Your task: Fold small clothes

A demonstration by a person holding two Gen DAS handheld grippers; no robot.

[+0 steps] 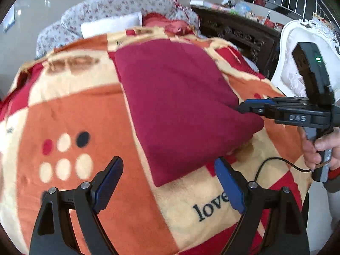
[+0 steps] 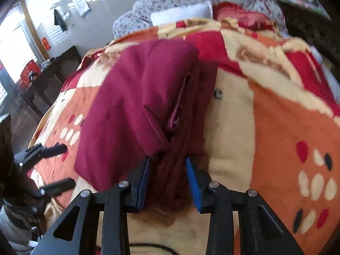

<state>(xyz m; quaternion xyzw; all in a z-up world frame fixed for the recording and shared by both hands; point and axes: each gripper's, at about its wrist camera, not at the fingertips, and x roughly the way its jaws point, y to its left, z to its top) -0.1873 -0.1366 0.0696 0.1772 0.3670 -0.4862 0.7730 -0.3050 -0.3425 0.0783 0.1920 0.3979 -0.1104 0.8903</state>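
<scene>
The garment (image 1: 180, 106), a dark red folded piece, lay on the blanket (image 1: 89, 110) that covered the bed; its near corner pointed toward my left gripper (image 1: 169, 182), and its right edge bulged where my right gripper (image 1: 244, 106) met it; bare blanket spread wide on the left side and in front, so there was free room there; on the right the blanket ended near a white chair (image 1: 297, 42) and a dark carved cabinet (image 1: 233, 29); at the far end sat a white pillow (image 1: 110, 24) against a flowered quilt (image 1: 119, 5). My left gripper hung above the blanket with its fingers spread wide, holding nothing and clear of the cloth. From the right wrist view my right gripper (image 2: 167, 176) had its blue pads (image 2: 194, 182) on either side of a bunched fold of the garment (image 2: 136, 106), the cloth filling the gap between them; whether the pads pressed it tight I could not tell; a seam or pocket opening ran down the fold just ahead of the fingers. The left gripper (image 2: 55, 165) showed there at the left edge, blurred; both views were smeared, and the letters on the blanket were only partly legible; my hand (image 1: 320, 148) was cut off by the frame.
</scene>
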